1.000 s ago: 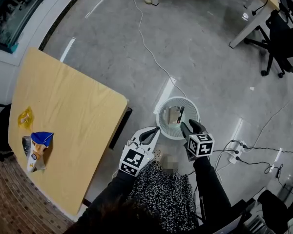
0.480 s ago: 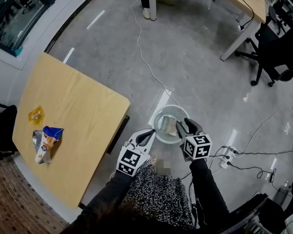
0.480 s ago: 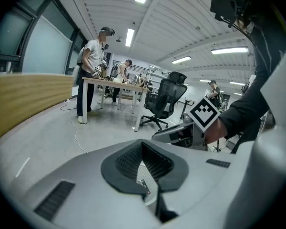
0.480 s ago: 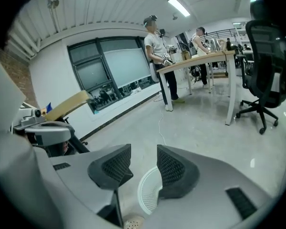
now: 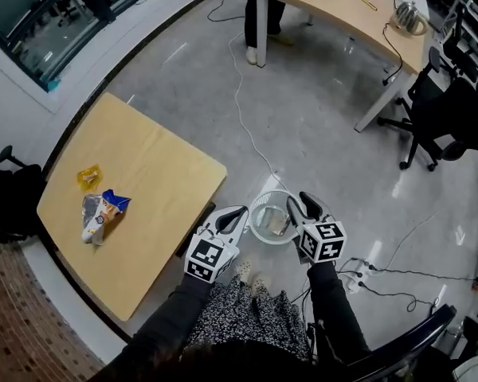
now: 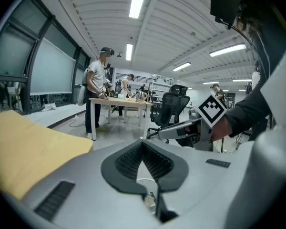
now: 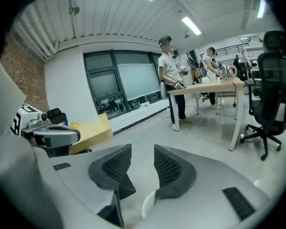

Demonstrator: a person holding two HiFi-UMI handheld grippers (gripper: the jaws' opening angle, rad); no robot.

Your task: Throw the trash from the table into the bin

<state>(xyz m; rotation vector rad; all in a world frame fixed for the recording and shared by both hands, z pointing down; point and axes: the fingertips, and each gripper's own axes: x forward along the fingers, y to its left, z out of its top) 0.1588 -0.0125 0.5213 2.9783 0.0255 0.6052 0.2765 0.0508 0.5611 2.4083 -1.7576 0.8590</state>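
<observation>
Fingers [image 7: 112, 168] on your right gripper [image 5: 303, 205] gape empty, left gripper [image 5: 237, 212] pinched shut, both over the bin [image 5: 269, 192]: drop looks done, wrappers [image 5: 99, 217] wait mid-left.

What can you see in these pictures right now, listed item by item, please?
table: one, light wood, left of the bin.
snack packet: one, blue and silver, on the table.
wrapper: one, yellow, on the table beside the packet.
bin: one, white, on the floor, trash inside.
desk: one, light wood, far side.
office chair: one, black, by the desk.
person: one, white top, standing at the desk.
left gripper: one, white, fingers together, empty.
right gripper: one, white, fingers apart, empty.
</observation>
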